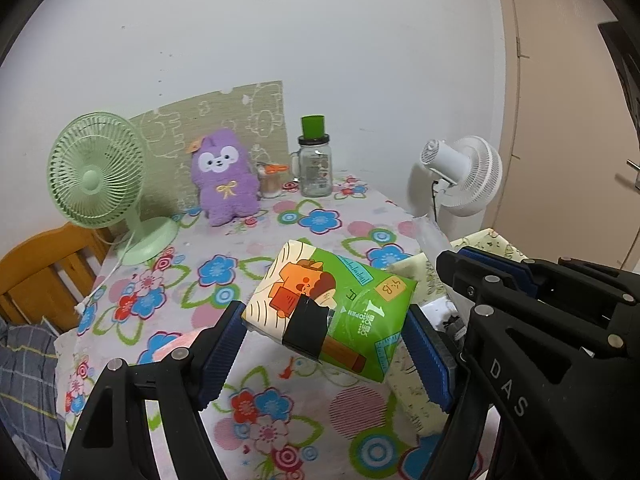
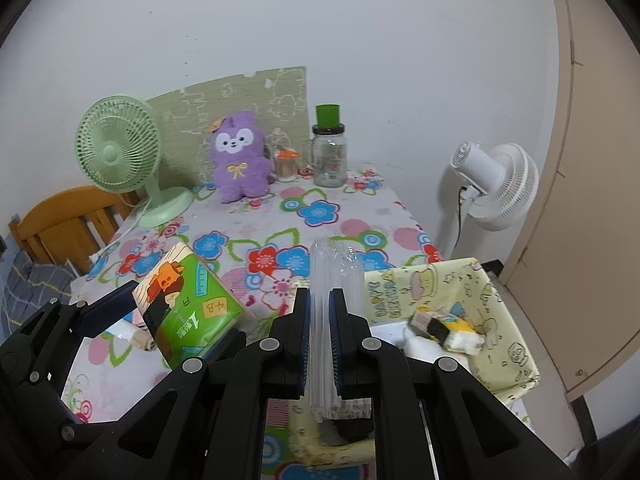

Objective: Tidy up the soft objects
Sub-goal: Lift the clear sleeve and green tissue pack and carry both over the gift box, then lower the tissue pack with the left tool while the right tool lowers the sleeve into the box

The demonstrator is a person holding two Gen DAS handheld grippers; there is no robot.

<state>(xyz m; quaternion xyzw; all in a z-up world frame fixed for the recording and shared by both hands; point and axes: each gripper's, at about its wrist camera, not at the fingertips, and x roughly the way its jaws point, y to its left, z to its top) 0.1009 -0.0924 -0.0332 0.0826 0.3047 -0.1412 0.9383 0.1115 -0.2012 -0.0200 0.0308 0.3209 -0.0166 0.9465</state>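
My left gripper (image 1: 324,344) is shut on a green and orange tissue pack (image 1: 332,308) and holds it tilted above the flowered table (image 1: 224,264); the pack also shows in the right wrist view (image 2: 188,312). My right gripper (image 2: 319,344) is shut on a clear plastic pack (image 2: 334,280) that stands upright between its pads. A yellow fabric basket (image 2: 508,320) at the table's right holds small soft packets (image 2: 448,330). A purple plush toy (image 1: 224,178) sits upright at the back by the wall.
A green desk fan (image 1: 98,176) stands at the back left. A glass jar with a green lid (image 1: 316,160) and a small jar stand beside the plush. A white floor fan (image 2: 496,184) stands right of the table. A wooden chair (image 1: 44,272) is at the left.
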